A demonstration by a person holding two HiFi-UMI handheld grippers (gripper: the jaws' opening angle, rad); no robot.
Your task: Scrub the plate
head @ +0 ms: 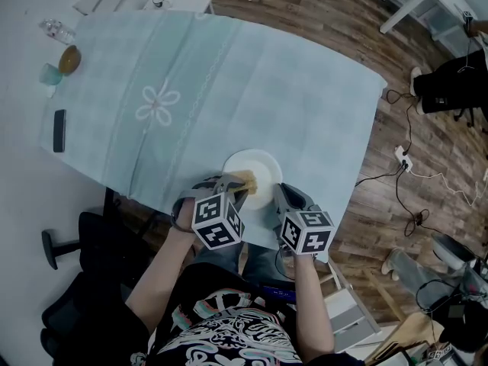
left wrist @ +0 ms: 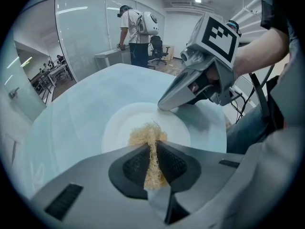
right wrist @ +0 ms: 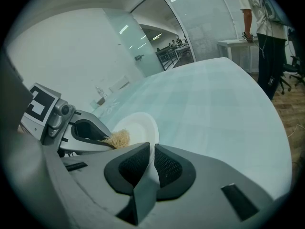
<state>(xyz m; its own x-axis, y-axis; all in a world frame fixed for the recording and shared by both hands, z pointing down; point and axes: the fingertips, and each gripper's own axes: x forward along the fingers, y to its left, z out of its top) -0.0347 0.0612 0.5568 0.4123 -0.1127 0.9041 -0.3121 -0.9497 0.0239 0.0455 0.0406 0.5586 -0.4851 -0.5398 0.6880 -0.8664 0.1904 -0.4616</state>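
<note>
The left tongs (left wrist: 151, 146) clench a scrubber (left wrist: 146, 132) on the plate (head: 255, 165), at the counter's (head: 229, 75) 6 o'clock edge; the right tongs (right wrist: 151, 150) pinch its rim. Hard strokes could pull the rim free and push the plate off.

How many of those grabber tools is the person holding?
2. The left gripper pinches a straw-coloured scrubber over the white plate; the right gripper clamps the plate's near rim.

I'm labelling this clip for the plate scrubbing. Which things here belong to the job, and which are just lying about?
In use: white plate, its rim clamped in the right tongs; tan scrub pad, clamped in the left tongs.
Lying about: clear bottle, brown bowl, teal cup, black flat device.
</note>
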